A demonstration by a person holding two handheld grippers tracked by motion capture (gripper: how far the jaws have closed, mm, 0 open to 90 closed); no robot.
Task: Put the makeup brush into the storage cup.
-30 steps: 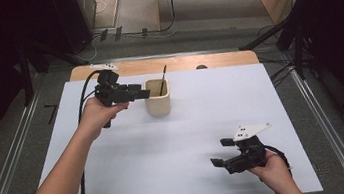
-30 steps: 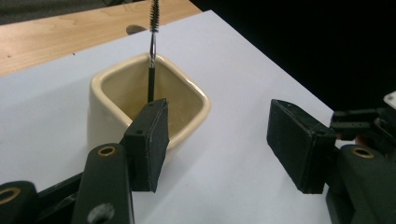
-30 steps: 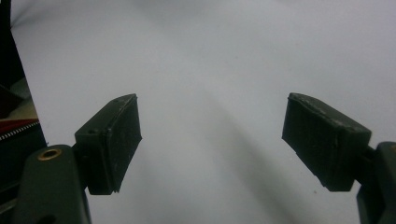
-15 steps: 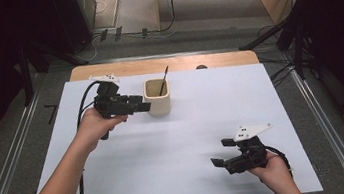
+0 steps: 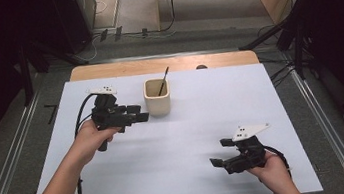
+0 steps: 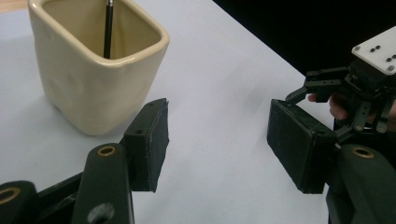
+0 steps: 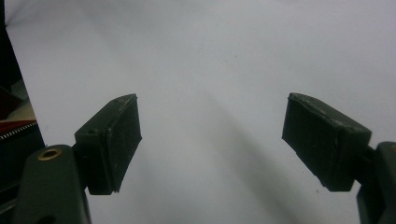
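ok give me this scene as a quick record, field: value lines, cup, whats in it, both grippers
surface: white table top
cup: cream square-mouthed cup, upright near the far edge
cup contents: thin dark stick leaning inside
left gripper: left gripper, jaws open and empty, close beside the cup, not touching
right gripper: right gripper, jaws open and empty, low at the near right, far from the cup

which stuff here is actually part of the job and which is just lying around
Part of the job:
- cream ceramic cup
- thin black stick standing in the cup
- left hand-held gripper, jaws open, beside the cup
- right hand-held gripper, jaws open, nothing between them

Just lying about:
- white sheet covering the wooden table
- cables on the floor beyond the table
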